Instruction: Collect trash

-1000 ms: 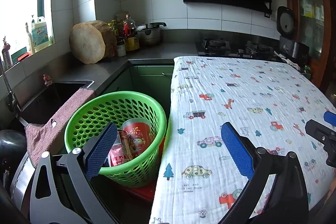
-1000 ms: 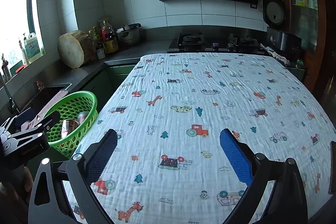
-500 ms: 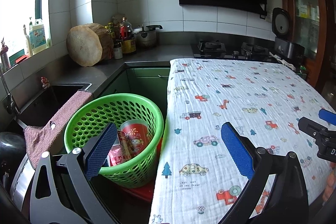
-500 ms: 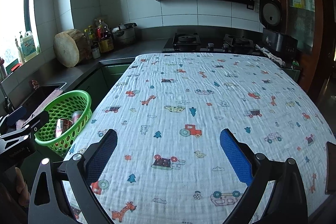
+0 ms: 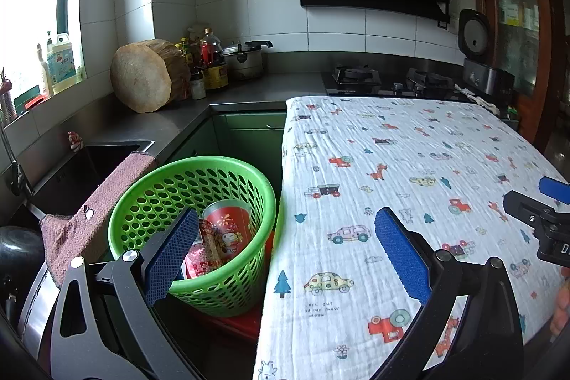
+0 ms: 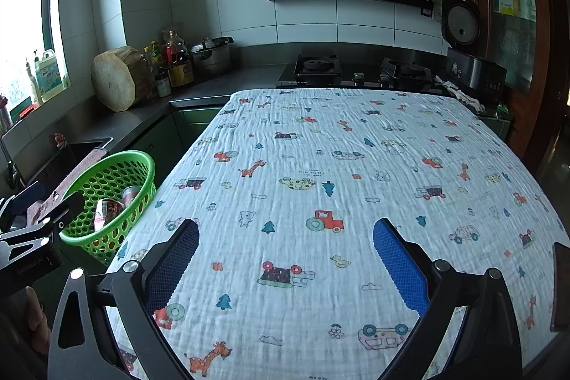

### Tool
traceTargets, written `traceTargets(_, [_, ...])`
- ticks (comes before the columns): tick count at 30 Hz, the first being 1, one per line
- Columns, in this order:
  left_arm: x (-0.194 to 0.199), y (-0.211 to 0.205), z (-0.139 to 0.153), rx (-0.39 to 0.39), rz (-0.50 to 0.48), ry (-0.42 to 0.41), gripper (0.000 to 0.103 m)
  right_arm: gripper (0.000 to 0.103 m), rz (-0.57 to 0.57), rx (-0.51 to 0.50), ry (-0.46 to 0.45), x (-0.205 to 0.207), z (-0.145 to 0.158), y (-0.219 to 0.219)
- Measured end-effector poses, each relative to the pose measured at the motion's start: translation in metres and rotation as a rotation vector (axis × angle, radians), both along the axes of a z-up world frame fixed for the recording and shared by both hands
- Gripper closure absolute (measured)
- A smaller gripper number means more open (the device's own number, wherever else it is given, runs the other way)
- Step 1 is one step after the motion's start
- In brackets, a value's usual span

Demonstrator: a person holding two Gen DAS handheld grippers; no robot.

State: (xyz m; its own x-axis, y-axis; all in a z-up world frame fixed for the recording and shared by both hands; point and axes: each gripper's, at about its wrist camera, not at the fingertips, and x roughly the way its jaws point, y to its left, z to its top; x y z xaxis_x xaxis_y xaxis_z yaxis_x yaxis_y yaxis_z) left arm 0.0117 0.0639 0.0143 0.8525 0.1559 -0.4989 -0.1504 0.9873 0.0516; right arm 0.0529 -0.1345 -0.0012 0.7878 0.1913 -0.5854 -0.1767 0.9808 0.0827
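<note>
A green perforated basket (image 5: 149, 198) stands left of the table and holds a red cup (image 5: 228, 223) and crumpled red wrappers (image 5: 199, 259). It also shows in the right wrist view (image 6: 107, 180). My left gripper (image 5: 285, 248) is open and empty, above the table's left edge beside the basket. My right gripper (image 6: 285, 255) is open and empty over the table's printed cloth (image 6: 356, 166). No trash shows on the cloth.
A pink towel (image 5: 92, 209) hangs over the sink edge beside the basket. A round wooden block (image 5: 142, 81), bottles and a pot stand on the back counter. A gas hob (image 6: 356, 70) and a rice cooker (image 6: 470, 59) sit beyond the table.
Both grippers have drawn back a little, and more of the table and counter shows. Both stay open and empty.
</note>
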Motion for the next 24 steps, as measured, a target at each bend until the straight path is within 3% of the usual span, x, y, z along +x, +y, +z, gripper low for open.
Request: traceTargets(24, [-0.0016, -0.0005, 0.0002, -0.008, -0.026, -0.002, 0.005, 0.008, 0.002, -0.006, -0.001, -0.0007, -0.0019, 0.0004])
